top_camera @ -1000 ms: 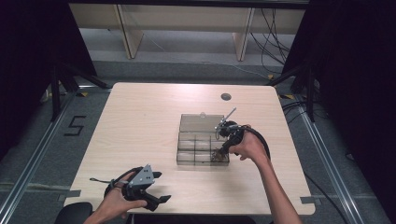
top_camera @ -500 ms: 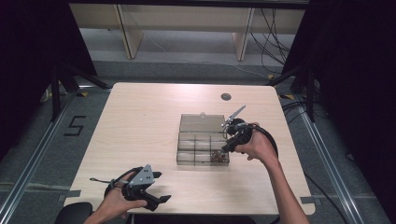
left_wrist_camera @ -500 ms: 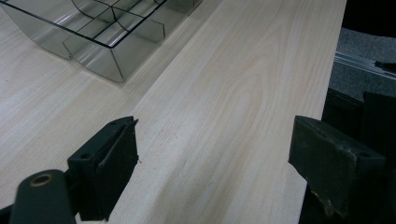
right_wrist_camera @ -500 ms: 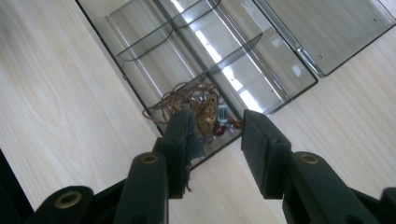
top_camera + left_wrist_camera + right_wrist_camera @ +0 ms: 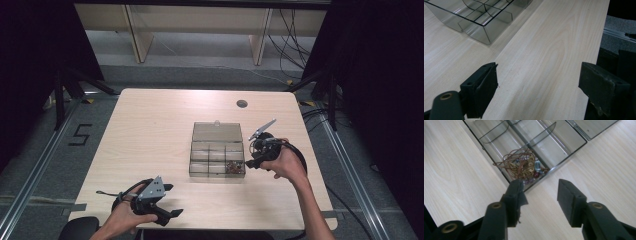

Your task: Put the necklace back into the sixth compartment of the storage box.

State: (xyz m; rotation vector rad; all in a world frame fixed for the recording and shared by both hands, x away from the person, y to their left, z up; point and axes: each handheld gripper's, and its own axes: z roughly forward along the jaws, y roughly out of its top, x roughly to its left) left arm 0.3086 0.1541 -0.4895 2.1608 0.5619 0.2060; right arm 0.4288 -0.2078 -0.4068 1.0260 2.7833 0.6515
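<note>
The necklace (image 5: 522, 166), a brown cord with a golden filigree pendant and some small beads, lies heaped in a corner compartment of the clear organizer box (image 5: 217, 150), just ahead of the right gripper (image 5: 540, 188) and slightly to the side of its left jaw. I judge it light, limp and easy to tangle; the cord would slide and hang down, and the pendant looks thin and could bend. The best place to take hold seems the pendant or the thick bundle of cord on top, not a single strand.

The right gripper's jaws have just been opening and stand apart with nothing between them, above the table (image 5: 150, 130) beside the box wall. The left gripper (image 5: 167, 200) is far from the necklace, near the table's front edge, jaws wide apart and empty.
</note>
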